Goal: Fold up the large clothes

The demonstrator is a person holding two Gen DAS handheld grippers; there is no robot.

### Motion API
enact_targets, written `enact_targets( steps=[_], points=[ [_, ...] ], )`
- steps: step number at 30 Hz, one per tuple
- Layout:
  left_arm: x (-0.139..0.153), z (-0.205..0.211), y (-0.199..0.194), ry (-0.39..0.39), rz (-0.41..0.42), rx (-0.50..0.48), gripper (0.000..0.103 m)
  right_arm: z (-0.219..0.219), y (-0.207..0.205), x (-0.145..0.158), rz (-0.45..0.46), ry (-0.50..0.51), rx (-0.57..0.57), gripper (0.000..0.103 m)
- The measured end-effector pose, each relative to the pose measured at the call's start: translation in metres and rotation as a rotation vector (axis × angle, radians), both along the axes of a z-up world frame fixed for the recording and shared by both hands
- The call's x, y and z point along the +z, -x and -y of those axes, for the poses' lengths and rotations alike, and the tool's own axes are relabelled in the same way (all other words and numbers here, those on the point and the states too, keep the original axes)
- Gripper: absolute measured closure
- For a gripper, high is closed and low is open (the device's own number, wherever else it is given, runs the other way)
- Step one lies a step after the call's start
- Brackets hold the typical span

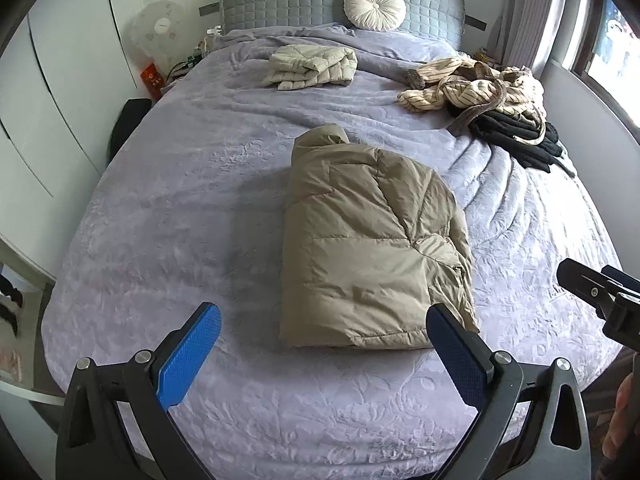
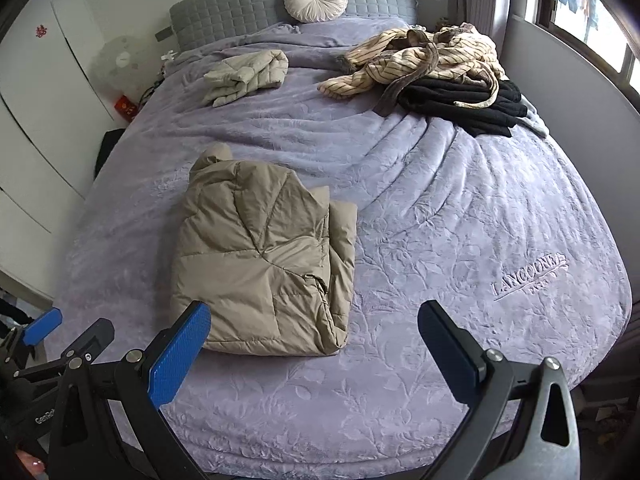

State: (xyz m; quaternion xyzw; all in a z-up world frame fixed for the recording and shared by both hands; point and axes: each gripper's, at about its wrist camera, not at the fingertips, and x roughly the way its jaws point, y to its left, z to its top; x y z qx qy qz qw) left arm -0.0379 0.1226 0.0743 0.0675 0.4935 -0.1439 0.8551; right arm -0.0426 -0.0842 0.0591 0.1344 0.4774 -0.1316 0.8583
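A tan puffer jacket (image 1: 368,240) lies folded into a rectangle on the lilac bedspread (image 1: 180,216), just beyond my open, empty left gripper (image 1: 324,320). It also shows in the right wrist view (image 2: 260,264), ahead and left of my open, empty right gripper (image 2: 314,320). Neither gripper touches it. The right gripper shows at the right edge of the left wrist view (image 1: 600,284). The left gripper shows at the left edge of the right wrist view (image 2: 44,324).
A smaller folded cream puffer (image 1: 312,66) lies near the headboard. A heap of striped cream (image 1: 472,84) and black clothes (image 1: 516,132) sits at the far right. A round cushion (image 1: 374,6) leans on the headboard. White wardrobes (image 1: 48,100) stand left, a window wall (image 1: 592,120) right.
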Motion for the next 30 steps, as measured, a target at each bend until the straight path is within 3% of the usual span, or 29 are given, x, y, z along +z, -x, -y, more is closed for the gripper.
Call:
enact_targets(
  steps=[30],
  points=[
    [-0.0040,-0.0062,-0.0040,-0.002,-0.013,0.018,0.000,-0.0043,0.0001,0.0016,-0.009,0.014,-0.005,0.000]
  ],
)
